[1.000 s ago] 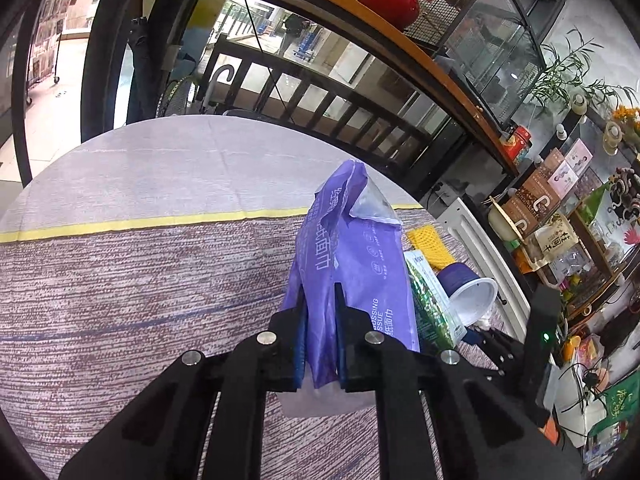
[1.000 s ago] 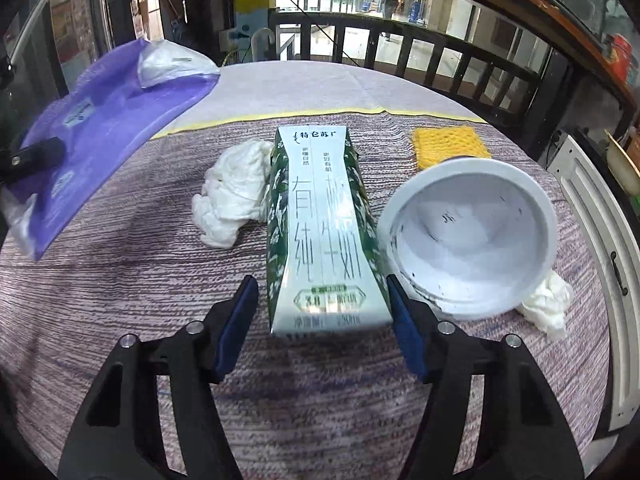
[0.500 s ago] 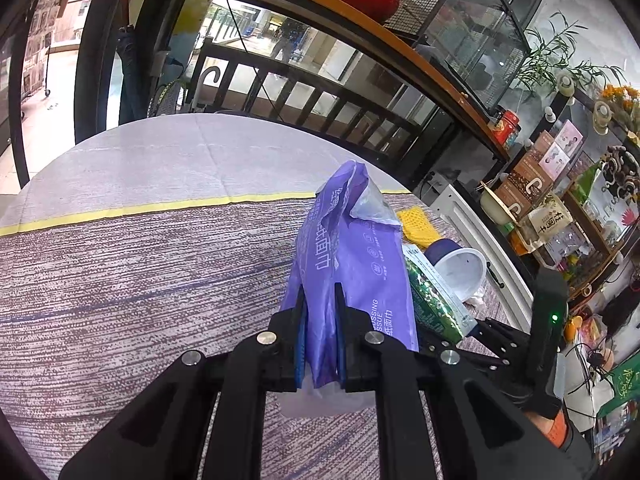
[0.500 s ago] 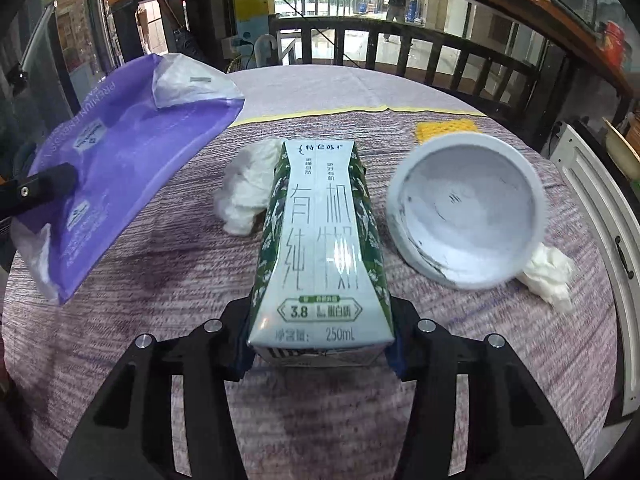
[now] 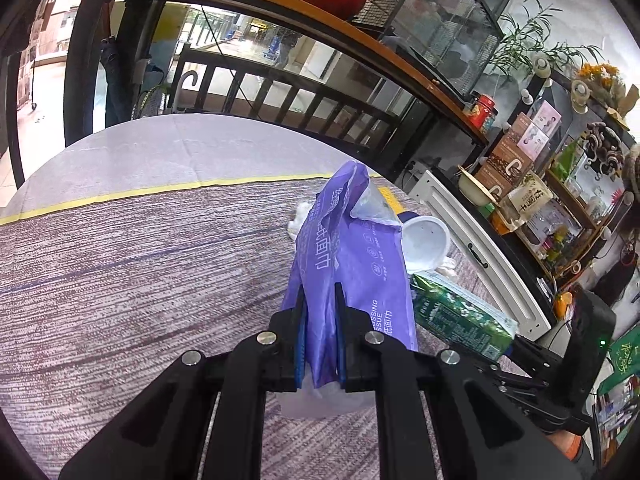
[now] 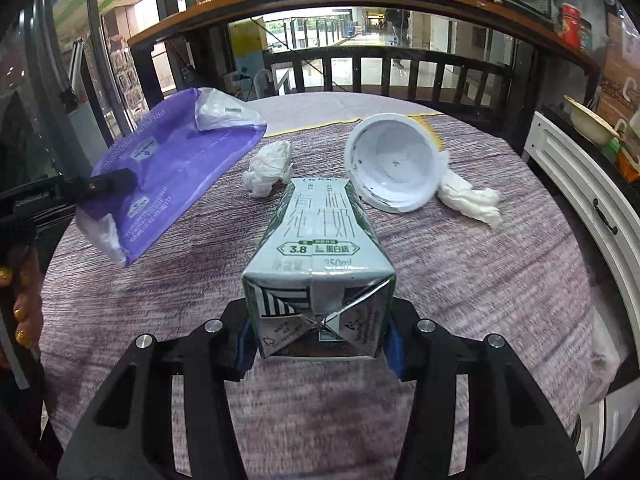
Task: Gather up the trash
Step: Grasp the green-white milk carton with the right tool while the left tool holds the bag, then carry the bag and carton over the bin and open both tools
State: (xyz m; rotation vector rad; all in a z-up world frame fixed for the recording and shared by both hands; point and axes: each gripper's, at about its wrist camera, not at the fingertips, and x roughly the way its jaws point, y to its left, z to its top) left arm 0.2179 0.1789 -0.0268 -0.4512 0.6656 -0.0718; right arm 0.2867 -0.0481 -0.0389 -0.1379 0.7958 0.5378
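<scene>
My left gripper (image 5: 319,344) is shut on a purple tissue wrapper (image 5: 352,264) and holds it in the air above the round table. The wrapper also shows in the right wrist view (image 6: 172,168). My right gripper (image 6: 318,344) is shut on a green and white milk carton (image 6: 320,252), lifted off the table; the carton also shows in the left wrist view (image 5: 460,316). A white paper cup (image 6: 394,164) lies on its side on the table beyond the carton. Two crumpled white tissues (image 6: 270,168) (image 6: 470,198) lie beside the cup.
The round table (image 6: 500,280) has a purple-grey woven cloth. A yellow sponge edge (image 6: 434,132) peeks out behind the cup. A dark wooden railing (image 6: 380,68) stands past the far edge, a white rail (image 6: 580,196) and cluttered shelves (image 5: 540,184) on the right.
My right gripper closed on the milk carton and lifted it off the table, pulling back. The left gripper kept hold of the purple wrapper and shifted slightly.
</scene>
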